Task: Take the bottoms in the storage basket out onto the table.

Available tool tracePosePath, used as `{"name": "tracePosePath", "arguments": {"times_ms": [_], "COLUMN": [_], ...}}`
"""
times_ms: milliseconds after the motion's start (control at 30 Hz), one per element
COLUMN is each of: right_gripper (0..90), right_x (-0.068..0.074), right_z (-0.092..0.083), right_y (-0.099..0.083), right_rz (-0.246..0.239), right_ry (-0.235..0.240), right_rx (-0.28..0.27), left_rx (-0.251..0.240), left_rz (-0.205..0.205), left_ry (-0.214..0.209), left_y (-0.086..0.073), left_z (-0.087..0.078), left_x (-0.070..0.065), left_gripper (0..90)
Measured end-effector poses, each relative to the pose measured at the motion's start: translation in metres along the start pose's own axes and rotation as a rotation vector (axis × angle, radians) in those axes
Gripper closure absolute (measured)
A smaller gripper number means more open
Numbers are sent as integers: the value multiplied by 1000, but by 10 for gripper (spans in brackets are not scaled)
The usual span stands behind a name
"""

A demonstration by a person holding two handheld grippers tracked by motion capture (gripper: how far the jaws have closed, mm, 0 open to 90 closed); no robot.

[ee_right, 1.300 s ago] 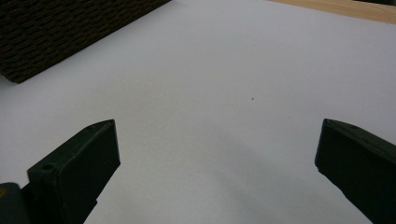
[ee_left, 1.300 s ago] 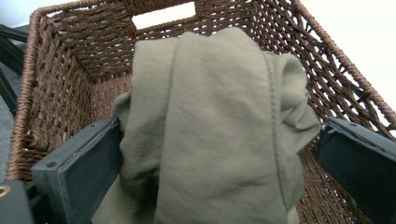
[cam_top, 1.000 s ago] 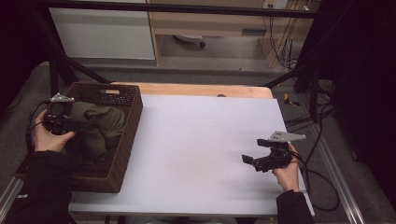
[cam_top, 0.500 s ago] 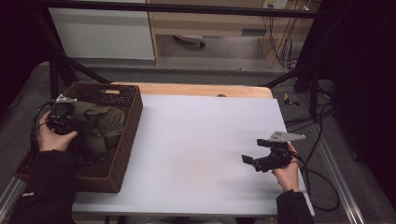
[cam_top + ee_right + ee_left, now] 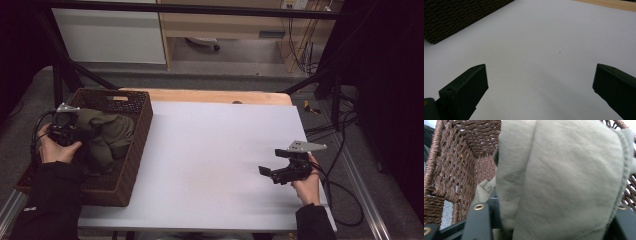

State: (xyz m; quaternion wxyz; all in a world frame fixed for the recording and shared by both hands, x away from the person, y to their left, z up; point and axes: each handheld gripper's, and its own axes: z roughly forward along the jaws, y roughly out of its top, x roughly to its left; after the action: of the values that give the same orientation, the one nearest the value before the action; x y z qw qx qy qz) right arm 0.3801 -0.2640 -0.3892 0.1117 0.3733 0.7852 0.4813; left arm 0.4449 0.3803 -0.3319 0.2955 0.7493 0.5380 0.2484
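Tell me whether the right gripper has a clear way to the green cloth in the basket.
Probably yes: the white table lies bare between the right gripper and the basket. Only the basket's wall and the left gripper, among the green cloth, could hinder.

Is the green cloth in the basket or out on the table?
In: the green cloth lies bunched inside the basket.

L gripper (image 5: 75, 134) jaws closing on cloth (image 5: 107, 137)

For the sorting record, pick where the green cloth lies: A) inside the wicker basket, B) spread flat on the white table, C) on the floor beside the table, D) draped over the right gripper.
A: the green cloth sits bunched inside the wicker basket, left of the white table.
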Motion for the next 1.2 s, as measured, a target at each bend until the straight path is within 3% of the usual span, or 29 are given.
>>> {"name": "tracePosePath", "arguments": {"times_ms": [500,867,1200], "right_gripper": [6,6,6], "right_x": [0,0,0], "right_z": [0,0,0], "right_y": [0,0,0], "right_rz": [-1,1,0], "right_ry": [0,1,0], "right_rx": [-1,-1,-3], "left_rx": [17,21,8], "left_rz": [-13,1,-10], "left_ry": [-18,-20,-35], "left_y": [-1,-2,0], "left_z": [-1,-3,-13], "left_x": [0,-1,-2], "left_gripper": [616,706,749]}}
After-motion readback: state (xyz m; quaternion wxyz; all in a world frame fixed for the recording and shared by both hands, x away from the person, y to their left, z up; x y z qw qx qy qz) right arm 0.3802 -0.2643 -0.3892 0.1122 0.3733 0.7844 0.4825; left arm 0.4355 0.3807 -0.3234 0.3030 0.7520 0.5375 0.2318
